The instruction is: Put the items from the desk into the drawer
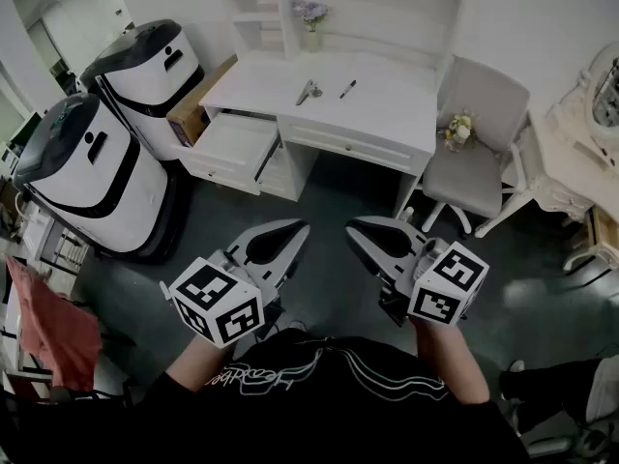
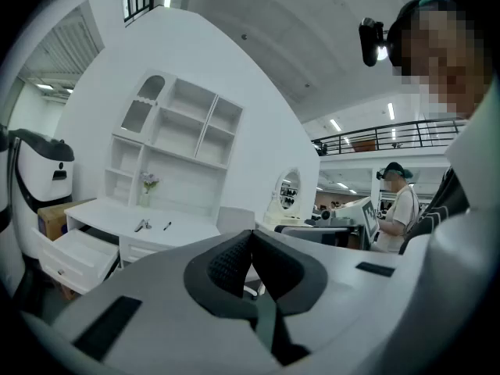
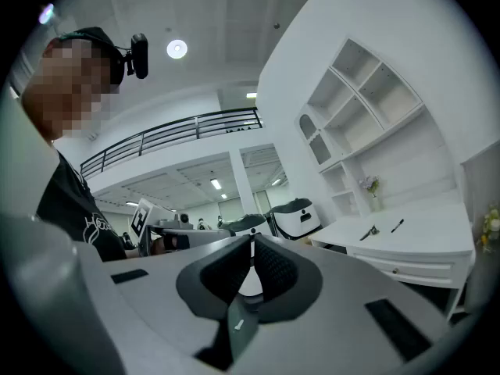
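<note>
A white desk [image 1: 387,114] stands ahead, far from both grippers. On its top lie a small metal tool [image 1: 308,92] and a black pen [image 1: 347,88]; both also show as the metal tool [image 2: 141,226] and pen [image 2: 166,226] in the left gripper view, and as the tool [image 3: 369,231] and pen [image 3: 397,226] in the right one. The desk's left drawer [image 1: 232,149] is pulled out. My left gripper [image 1: 295,230] and right gripper [image 1: 356,228] are held close to my body, both shut with nothing between the tips.
A vase of flowers [image 1: 311,17] stands at the back of the desk under white shelves [image 1: 253,8]. A chair [image 1: 474,153] with a small bouquet [image 1: 457,130] sits at the desk's right. Two white-and-black machines [image 1: 92,177] and a cardboard box [image 1: 198,104] stand left. A person [image 2: 398,209] stands in the background.
</note>
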`<state>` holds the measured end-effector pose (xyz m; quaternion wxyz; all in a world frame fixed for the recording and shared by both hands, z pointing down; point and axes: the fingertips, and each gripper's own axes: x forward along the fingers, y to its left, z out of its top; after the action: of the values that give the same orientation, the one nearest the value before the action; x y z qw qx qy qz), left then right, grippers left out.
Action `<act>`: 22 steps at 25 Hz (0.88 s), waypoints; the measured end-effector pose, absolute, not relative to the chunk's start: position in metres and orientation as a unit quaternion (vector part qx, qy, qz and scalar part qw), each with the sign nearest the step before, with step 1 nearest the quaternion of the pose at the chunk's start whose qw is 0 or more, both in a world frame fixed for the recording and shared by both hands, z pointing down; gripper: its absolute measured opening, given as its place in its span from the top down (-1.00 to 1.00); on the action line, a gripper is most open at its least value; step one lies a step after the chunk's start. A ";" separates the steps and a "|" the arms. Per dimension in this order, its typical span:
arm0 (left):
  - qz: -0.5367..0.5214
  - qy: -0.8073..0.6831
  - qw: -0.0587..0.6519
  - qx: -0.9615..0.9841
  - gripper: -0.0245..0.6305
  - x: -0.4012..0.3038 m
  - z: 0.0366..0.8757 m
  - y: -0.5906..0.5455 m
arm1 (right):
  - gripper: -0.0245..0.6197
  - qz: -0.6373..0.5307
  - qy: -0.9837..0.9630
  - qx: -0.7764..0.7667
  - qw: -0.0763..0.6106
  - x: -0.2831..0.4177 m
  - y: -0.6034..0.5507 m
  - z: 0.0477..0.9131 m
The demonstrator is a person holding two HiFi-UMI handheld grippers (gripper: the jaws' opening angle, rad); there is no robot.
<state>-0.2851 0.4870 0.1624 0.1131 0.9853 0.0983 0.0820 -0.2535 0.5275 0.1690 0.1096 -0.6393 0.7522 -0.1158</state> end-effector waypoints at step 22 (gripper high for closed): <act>0.118 0.129 0.138 0.975 0.86 -0.179 0.208 0.437 | 0.76 -0.165 0.694 -0.687 0.139 -0.140 0.490 0.223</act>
<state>-0.1793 0.4369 0.2078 0.1385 0.9748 0.1290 0.1180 -0.1404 0.4895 0.2232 0.1387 -0.6868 0.6941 -0.1651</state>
